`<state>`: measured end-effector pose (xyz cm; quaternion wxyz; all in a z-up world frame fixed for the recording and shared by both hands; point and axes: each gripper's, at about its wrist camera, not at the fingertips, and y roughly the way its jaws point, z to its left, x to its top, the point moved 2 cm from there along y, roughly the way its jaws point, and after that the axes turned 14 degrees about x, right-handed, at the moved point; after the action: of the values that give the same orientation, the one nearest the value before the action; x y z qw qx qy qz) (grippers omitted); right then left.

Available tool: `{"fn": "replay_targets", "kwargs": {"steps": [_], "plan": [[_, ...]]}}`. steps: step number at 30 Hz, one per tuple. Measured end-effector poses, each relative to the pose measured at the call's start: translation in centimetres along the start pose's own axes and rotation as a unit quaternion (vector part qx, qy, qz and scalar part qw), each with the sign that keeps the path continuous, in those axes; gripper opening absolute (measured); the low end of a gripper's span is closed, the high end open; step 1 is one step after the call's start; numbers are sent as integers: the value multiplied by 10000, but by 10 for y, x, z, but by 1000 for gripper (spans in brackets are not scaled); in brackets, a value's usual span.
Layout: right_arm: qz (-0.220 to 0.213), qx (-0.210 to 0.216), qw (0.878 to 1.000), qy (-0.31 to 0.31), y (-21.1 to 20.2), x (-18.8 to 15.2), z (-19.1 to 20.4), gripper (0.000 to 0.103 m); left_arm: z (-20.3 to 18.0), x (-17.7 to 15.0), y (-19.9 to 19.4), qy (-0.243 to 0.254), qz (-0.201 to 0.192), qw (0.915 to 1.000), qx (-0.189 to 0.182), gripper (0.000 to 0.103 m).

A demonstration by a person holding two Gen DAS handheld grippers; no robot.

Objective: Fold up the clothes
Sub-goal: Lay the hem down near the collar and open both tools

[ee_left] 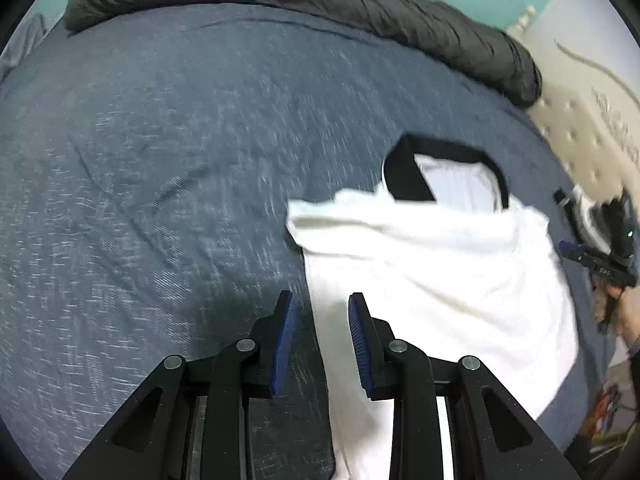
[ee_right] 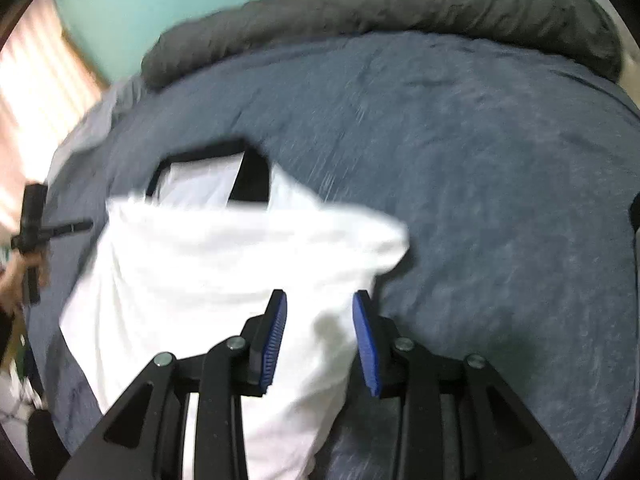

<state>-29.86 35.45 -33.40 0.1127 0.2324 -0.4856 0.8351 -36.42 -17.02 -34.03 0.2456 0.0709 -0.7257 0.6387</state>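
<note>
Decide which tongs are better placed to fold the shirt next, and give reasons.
Probably the left tongs: they straddle the white shirt's side edge, ready to pinch it. The right tongs are open over flat cloth, off the edge.

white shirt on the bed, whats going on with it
A person holding a two-finger gripper in each hand is folding a white shirt with black trim, which lies partly folded on a blue-grey bedspread. Both the left gripper and the right gripper are open and hold nothing, each hovering over a side edge of the shirt's lower part. A dark grey blanket is bunched along the far side of the bed. The pictures are motion-blurred.
</note>
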Motion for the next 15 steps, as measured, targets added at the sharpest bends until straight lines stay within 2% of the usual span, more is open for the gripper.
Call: {"fn": "replay_targets", "kwargs": {"steps": [3, 9, 13, 15], "plan": [[276, -96, 9994, -167, 17, -12, 9, 34, -13, -1, 15, 287, 46, 9994, 166, 30], [457, -533, 9972, -265, 38, 0, -1, 34, -8, 19, 38, 278, 1, 9987, 434, 30], [226, -646, 9975, -150, 46, 22, -15, 34, -3, 39, 45, 297, -112, 9979, 556, 30], [131, -751, 9970, -93, 48, 32, -21, 34, 3, 49, 47, 157, -138, 9983, 546, 30]]}}
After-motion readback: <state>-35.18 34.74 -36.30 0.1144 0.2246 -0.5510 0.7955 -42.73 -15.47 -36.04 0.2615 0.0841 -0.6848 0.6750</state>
